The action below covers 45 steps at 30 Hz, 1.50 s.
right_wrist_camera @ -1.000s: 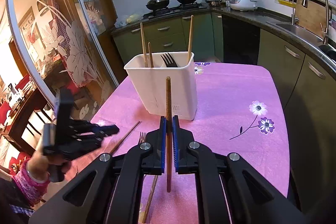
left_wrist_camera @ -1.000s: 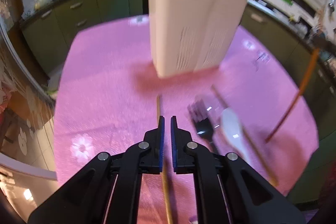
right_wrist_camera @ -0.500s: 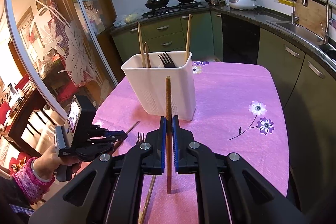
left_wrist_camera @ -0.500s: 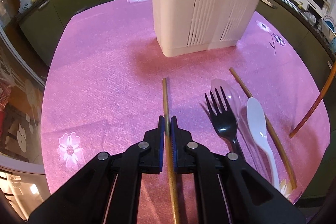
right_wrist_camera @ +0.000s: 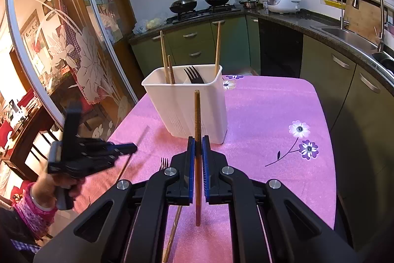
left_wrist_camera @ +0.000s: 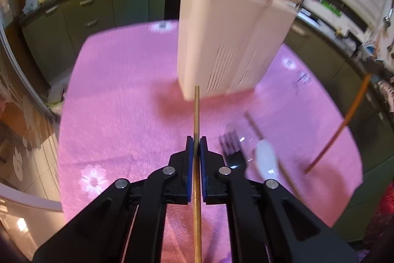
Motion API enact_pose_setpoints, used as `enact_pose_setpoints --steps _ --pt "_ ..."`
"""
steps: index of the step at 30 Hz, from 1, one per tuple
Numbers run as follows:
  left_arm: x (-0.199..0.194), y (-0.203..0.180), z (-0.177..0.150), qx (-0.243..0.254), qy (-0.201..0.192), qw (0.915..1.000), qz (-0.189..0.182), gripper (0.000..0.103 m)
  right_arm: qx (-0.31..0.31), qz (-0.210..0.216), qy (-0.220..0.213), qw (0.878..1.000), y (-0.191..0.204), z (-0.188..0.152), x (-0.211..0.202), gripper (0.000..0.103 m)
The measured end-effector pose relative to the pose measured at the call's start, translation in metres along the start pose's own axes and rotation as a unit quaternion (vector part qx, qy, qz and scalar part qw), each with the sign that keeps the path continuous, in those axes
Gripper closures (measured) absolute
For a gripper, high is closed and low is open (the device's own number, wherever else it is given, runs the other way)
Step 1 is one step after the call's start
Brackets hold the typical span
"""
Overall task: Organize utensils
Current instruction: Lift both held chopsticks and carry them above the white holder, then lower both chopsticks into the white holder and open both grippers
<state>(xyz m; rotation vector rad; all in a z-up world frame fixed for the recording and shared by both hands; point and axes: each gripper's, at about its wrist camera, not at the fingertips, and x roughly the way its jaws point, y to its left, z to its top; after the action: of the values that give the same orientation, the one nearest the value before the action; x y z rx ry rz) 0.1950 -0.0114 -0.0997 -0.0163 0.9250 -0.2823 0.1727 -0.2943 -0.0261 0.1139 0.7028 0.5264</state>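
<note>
My left gripper (left_wrist_camera: 196, 142) is shut on a light wooden chopstick (left_wrist_camera: 196, 115) and holds it raised above the pink table, short of the white utensil holder (left_wrist_camera: 229, 41). My right gripper (right_wrist_camera: 197, 141) is shut on a darker chopstick (right_wrist_camera: 197, 115), held upright in front of the holder (right_wrist_camera: 187, 105), which contains three chopsticks and a black fork (right_wrist_camera: 193, 74). A black fork (left_wrist_camera: 231, 152), a white spoon (left_wrist_camera: 264, 157) and a chopstick (left_wrist_camera: 256, 130) lie on the table to the right of my left gripper. The left gripper also shows in the right wrist view (right_wrist_camera: 128, 147).
The pink foam mat (right_wrist_camera: 270, 115) covers the table. Green cabinets, a stove with pans and a sink (right_wrist_camera: 344, 33) line the far walls. A glass partition (right_wrist_camera: 73, 41) stands to the left of the table. The right-held chopstick appears at the left wrist view's right edge (left_wrist_camera: 344, 120).
My left gripper closed on the chopstick that lay on the table and lifted it. The right gripper stayed nearly still with its chopstick.
</note>
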Motion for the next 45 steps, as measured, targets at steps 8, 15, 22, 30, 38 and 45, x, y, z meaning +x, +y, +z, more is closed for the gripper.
enact_pose_setpoints --steps 8,15,22,30,38,45 --pt "-0.06 -0.012 0.023 0.019 -0.06 0.9979 -0.018 0.098 0.0 0.005 -0.006 1.0 0.001 0.001 -0.004 0.096" --pt "-0.091 -0.023 0.029 0.033 -0.095 0.9946 -0.026 0.098 -0.001 0.006 -0.013 1.0 0.0 0.002 -0.011 0.096" --pt "-0.136 -0.038 0.055 0.056 -0.14 0.9878 -0.038 0.098 -0.007 0.004 -0.04 0.999 0.001 0.02 -0.029 0.096" --pt "-0.197 -0.056 0.119 0.078 -0.231 0.9698 -0.015 0.098 -0.018 0.002 -0.116 0.993 0.008 0.079 -0.067 0.096" --pt "-0.189 -0.054 0.168 0.063 -0.28 0.9578 0.018 0.098 -0.021 0.003 -0.204 0.979 0.019 0.141 -0.086 0.096" --pt "-0.113 -0.041 0.173 0.044 -0.232 0.9714 0.021 0.098 -0.014 -0.03 -0.208 0.978 0.014 0.174 -0.029 0.096"
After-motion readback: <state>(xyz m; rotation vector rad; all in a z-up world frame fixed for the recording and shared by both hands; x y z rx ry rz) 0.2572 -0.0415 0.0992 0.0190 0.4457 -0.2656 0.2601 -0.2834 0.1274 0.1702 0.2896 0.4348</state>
